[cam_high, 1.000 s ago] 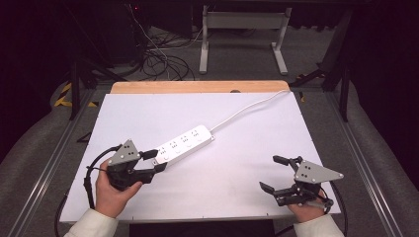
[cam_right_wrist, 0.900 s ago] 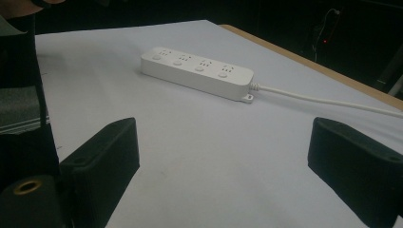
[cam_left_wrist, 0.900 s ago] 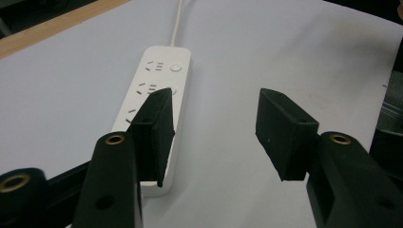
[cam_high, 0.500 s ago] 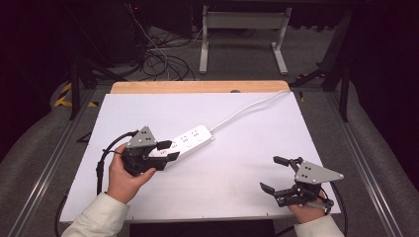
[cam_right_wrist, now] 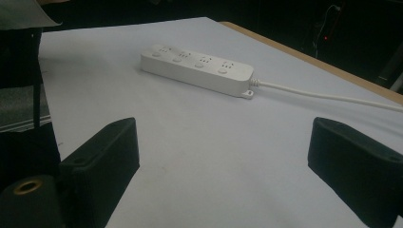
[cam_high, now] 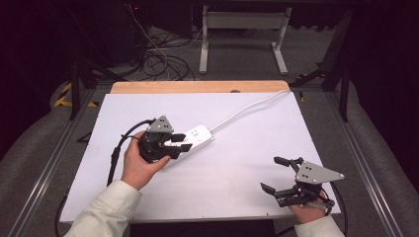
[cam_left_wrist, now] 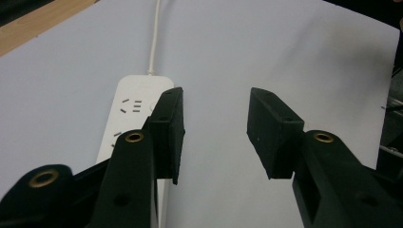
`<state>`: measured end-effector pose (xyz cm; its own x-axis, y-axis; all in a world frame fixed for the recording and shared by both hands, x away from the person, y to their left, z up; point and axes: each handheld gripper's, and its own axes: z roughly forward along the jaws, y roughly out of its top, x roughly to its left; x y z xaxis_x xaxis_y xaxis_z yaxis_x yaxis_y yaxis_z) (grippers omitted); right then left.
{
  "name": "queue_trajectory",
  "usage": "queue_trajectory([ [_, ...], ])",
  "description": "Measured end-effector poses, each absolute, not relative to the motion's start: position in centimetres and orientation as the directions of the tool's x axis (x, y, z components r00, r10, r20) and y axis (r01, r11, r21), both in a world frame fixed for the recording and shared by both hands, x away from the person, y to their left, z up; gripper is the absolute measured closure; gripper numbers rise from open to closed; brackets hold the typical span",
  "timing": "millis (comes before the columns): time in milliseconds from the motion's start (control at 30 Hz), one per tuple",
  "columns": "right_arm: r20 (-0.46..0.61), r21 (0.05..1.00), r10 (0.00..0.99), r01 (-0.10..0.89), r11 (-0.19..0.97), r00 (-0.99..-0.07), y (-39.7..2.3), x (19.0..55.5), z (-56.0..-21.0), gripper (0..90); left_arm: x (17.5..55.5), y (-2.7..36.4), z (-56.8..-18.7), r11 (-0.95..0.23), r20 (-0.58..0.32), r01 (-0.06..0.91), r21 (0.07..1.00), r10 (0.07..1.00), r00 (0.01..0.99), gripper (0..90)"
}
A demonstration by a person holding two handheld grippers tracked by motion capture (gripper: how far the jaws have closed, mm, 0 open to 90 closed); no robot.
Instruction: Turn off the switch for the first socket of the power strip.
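A white power strip (cam_high: 198, 134) lies on the white table top (cam_high: 257, 118), its cord (cam_high: 242, 111) running to the far right. My left gripper (cam_high: 182, 140) hovers over the strip's near end. In the left gripper view the strip (cam_left_wrist: 129, 102) sits left of and partly behind the left jaw. The left gripper (cam_left_wrist: 216, 111) has just been closing its jaws, with bare table between them. My right gripper (cam_high: 270, 173) rests open near the front right edge. In the right gripper view the strip (cam_right_wrist: 199, 64) lies well beyond that gripper (cam_right_wrist: 223, 142).
A wooden strip (cam_high: 197, 87) edges the table's far side. Tangled cables (cam_high: 158, 59) and a metal stand (cam_high: 242, 29) are on the floor beyond. The left gripper's black cable (cam_high: 116, 153) loops beside the left hand.
The left hand has carried its gripper right and away from the person, from beside the strip to over its near end, and its jaws have narrowed. The right gripper has stayed put.
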<state>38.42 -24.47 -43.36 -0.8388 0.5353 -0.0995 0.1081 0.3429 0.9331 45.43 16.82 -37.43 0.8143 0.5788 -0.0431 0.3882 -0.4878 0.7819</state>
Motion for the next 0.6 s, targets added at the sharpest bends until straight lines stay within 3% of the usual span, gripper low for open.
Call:
queue_trajectory([
  [600, -0.096, 0.933, 0.528, 0.108, 0.342, -0.844, -24.5, 38.4, -43.4, 10.2, 47.6, 13.7, -37.8, -0.524, -0.036, 0.389, 0.758, 0.562, 0.827, 57.6],
])
